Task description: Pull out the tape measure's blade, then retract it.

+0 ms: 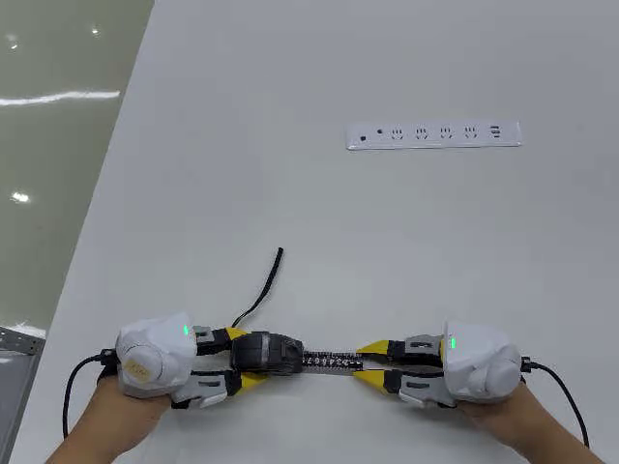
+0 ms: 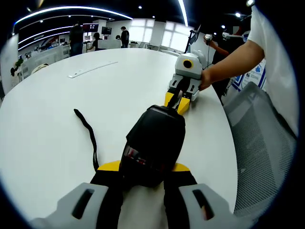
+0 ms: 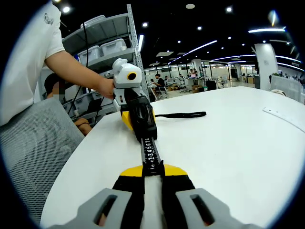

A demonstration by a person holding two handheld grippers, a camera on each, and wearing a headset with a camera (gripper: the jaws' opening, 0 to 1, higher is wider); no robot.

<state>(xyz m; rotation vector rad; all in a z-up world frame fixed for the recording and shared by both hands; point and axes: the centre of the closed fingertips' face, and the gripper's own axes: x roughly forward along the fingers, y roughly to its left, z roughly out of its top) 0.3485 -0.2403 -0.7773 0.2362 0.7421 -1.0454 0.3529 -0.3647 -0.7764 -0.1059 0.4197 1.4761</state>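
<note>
While the head view lays everything out from above, the tape measure (image 1: 268,352) sits near the front edge of the white table (image 1: 338,213), its black body clamped between the jaws of the left gripper (image 1: 244,357). Just right of the tape measure, the right gripper (image 1: 370,362) has its jaws pinched on the end of the blade (image 1: 332,361), which spans the short gap between the two. The right gripper view shows printed numbers along the blade that are only a blur from above. The left gripper view shows the back of the tape measure, which covers most of the blade. A black strap (image 1: 261,290) curls away behind the tape measure, and a power strip (image 1: 433,134) lies well beyond it. Left of the table is a glossy floor (image 1: 58,145). The gripper views show an open office with ceiling light strips, a shelf (image 3: 105,38) holding bins, and a mesh chair (image 2: 259,138) beside the table. The blade's hook is hidden inside the right jaws.
</note>
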